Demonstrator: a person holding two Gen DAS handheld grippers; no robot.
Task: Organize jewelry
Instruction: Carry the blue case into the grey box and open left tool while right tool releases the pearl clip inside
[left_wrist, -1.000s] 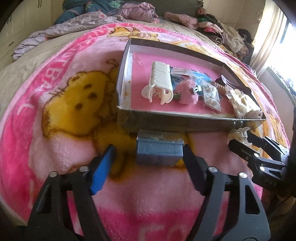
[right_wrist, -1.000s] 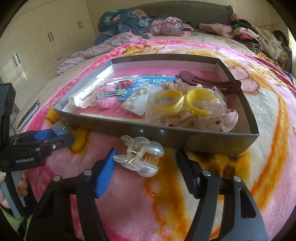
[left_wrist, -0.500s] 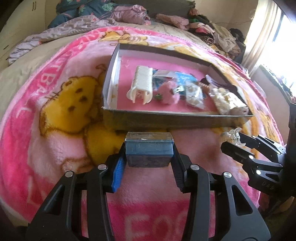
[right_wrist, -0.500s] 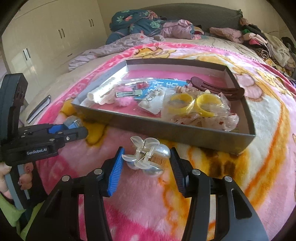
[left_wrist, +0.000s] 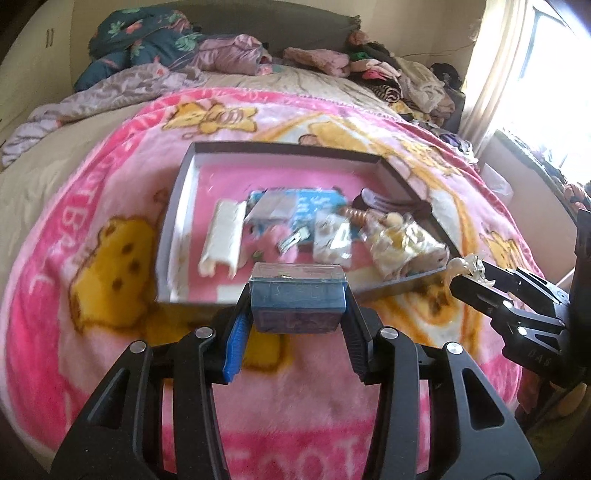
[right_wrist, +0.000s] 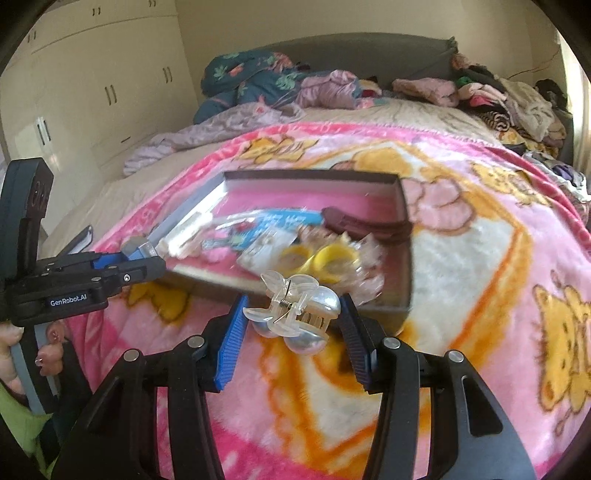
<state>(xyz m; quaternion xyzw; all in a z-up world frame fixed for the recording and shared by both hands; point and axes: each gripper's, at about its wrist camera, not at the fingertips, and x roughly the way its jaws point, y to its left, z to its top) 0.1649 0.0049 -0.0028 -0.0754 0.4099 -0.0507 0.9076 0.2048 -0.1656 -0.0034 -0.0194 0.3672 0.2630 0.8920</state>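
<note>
My left gripper (left_wrist: 297, 314) is shut on a small blue box with a clear lid (left_wrist: 297, 297) and holds it above the near edge of the grey tray (left_wrist: 284, 148). My right gripper (right_wrist: 293, 317) is shut on a clear pearl claw clip (right_wrist: 295, 314), lifted above the blanket near the tray's (right_wrist: 306, 176) front right corner. The tray holds a white claw clip (left_wrist: 221, 238), a pink fluffy piece (left_wrist: 275, 242), blue packets (left_wrist: 295, 206), bagged yellow bangles (right_wrist: 317, 258) and a dark brown hair clip (right_wrist: 365, 225). The right gripper also shows in the left wrist view (left_wrist: 469, 278).
The tray lies on a pink cartoon blanket (left_wrist: 110, 229) on a bed. Piles of clothes (left_wrist: 388, 70) and a floral quilt (right_wrist: 251, 81) lie at the far end. Cream wardrobes (right_wrist: 92, 92) stand on the left, a curtained window (left_wrist: 524, 66) on the right.
Both grippers closed on their objects, the left on the blue box and the right on the pearl clip, then lifted them off the blanket toward the tray.
</note>
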